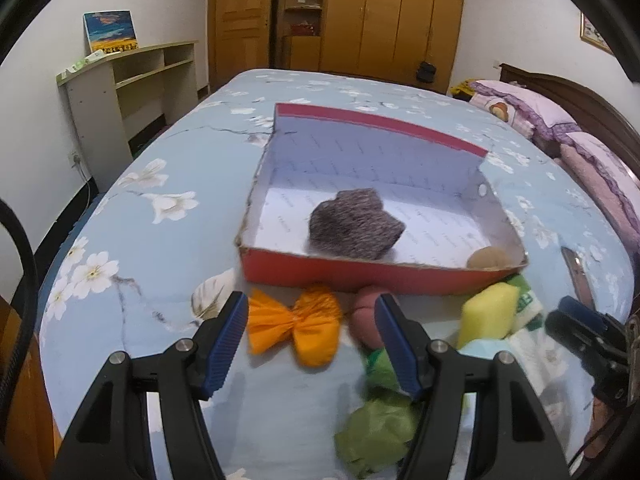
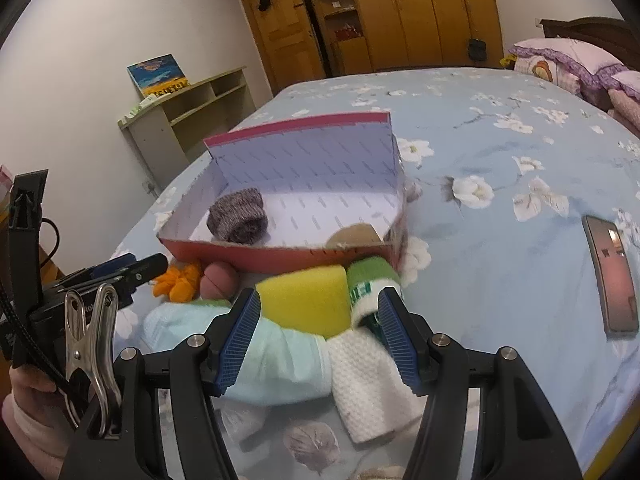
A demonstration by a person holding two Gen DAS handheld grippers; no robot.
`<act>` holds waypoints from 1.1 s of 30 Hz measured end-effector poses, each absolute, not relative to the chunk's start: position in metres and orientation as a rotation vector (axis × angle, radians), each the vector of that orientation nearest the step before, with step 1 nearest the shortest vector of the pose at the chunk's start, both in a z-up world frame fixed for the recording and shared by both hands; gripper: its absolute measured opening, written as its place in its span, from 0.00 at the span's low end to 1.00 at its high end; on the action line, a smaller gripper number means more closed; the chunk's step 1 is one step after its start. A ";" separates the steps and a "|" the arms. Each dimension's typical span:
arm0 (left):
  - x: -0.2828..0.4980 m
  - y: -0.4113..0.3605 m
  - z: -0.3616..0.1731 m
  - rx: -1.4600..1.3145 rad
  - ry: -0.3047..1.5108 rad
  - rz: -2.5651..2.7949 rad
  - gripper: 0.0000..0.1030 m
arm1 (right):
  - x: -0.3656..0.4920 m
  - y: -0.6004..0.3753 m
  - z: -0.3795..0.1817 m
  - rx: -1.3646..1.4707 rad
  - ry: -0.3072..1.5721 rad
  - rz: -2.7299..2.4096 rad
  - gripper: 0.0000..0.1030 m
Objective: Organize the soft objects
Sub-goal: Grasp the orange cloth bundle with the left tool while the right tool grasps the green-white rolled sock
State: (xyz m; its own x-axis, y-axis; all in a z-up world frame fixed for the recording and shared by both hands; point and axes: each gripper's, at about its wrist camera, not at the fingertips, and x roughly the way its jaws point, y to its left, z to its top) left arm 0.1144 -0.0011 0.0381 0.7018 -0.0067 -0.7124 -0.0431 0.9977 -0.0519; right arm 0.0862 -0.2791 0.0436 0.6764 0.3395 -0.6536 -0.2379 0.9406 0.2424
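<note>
Hovering: both claws hang over a row of soft things on the blue flowered bedspread (image 1: 160, 160), just in front of the red cardboard box with a white printed lining (image 1: 360, 276).
Left claw (image 1: 312, 344): jaws stand wide apart, nothing between the pads; it has hold of nothing.
Right claw (image 2: 320, 340): jaws equally wide and empty, framing the pile below without pressing on it.
Already in the box: a rolled grey knitted sock (image 1: 354, 224) on the floor of the box, and a tan rounded thing (image 1: 486, 258) in the near right corner.
Left claw's candidates: an orange crinkled bow-shaped bundle (image 1: 296, 326) lies straight ahead between the jaw lines, long axis across the gap; a dull red ball (image 1: 366, 316) sits just beside the right pad; a green crumpled bundle (image 1: 380, 436) lies below it.
Right claw's candidates: a yellow sponge block (image 2: 308, 300), a pale blue folded cloth (image 2: 280, 356), a white waffle-weave cloth (image 2: 368, 384) and a green-and-white roll (image 2: 368, 284), all touching one another.
Key relation: judging by position, the orange bundle belongs to the left claw; the sponge is nearer the right.
Bystander: a dark phone (image 2: 612, 276) lies well apart, to the right.
</note>
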 end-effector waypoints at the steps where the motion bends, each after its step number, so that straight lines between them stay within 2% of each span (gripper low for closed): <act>1: 0.115 0.000 0.036 -0.065 0.798 0.023 0.67 | 0.086 -0.280 0.042 0.141 0.767 0.324 0.61; 10: 0.117 0.002 0.017 -0.063 0.835 0.020 0.55 | 0.084 -0.285 0.021 0.147 0.822 0.325 0.61; 23: 0.119 0.018 0.010 -0.130 0.848 0.008 0.55 | 0.086 -0.289 0.013 0.148 0.836 0.318 0.61; 27: 0.123 0.005 0.002 -0.117 0.869 -0.013 0.64 | 0.087 -0.293 0.014 0.143 0.823 0.289 0.61; 33: 0.132 0.003 -0.008 -0.126 0.877 0.019 0.64 | 0.089 -0.300 0.009 0.156 0.827 0.271 0.61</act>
State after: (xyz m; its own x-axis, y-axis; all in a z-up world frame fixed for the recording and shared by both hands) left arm 0.1318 0.0028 -0.0080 0.6394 -0.0349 -0.7680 -0.0682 0.9925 -0.1019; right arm 0.0894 -0.2999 0.0091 0.6457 0.2973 -0.7033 -0.1767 0.9543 0.2412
